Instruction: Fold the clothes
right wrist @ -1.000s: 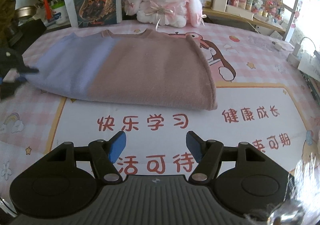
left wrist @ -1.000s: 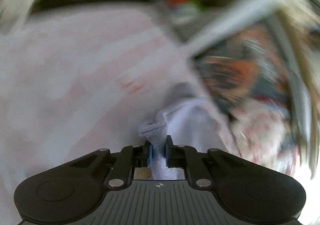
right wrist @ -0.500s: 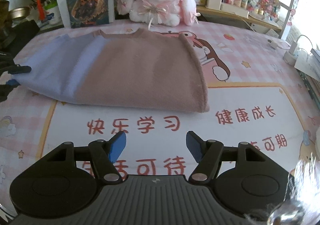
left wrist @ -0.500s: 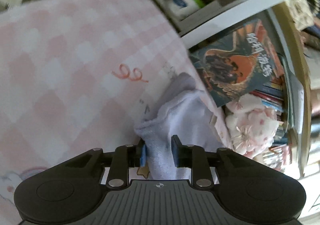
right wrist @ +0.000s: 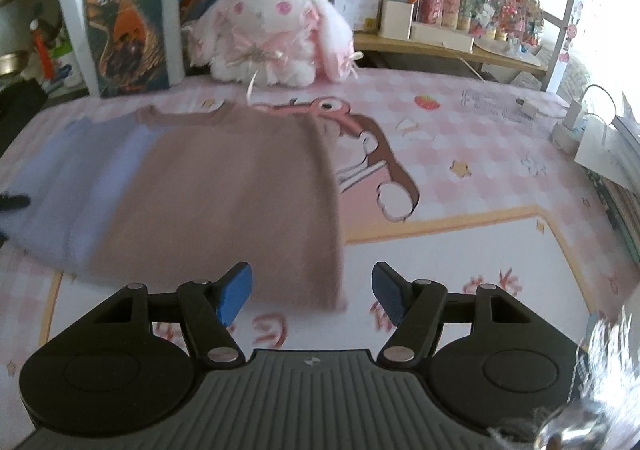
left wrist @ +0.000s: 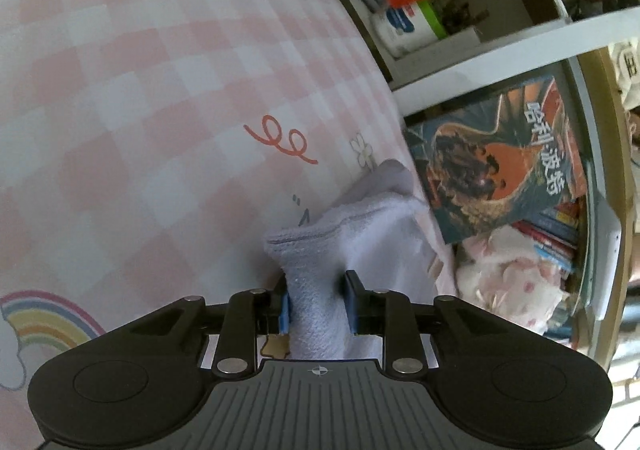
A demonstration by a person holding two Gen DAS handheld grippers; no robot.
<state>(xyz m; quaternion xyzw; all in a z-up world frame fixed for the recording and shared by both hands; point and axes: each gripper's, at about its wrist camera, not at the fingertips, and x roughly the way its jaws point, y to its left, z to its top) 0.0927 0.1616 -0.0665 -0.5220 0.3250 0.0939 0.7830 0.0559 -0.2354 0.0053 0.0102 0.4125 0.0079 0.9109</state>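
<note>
Fabric fills your left gripper [left wrist: 316, 300]: its blue pads are clamped on a bunched lavender edge of the fuzzy brown-and-lavender folded sweater [right wrist: 224, 186]. Your right gripper [right wrist: 312, 286] hovers with fingers spread wide, empty, just at the sweater's near brown corner. The sweater lies flat on the pink checked cartoon table mat [right wrist: 460, 186]. Beyond it sits a white-and-pink plush bunny [right wrist: 272, 38] against the bookshelf [right wrist: 460, 44].
</note>
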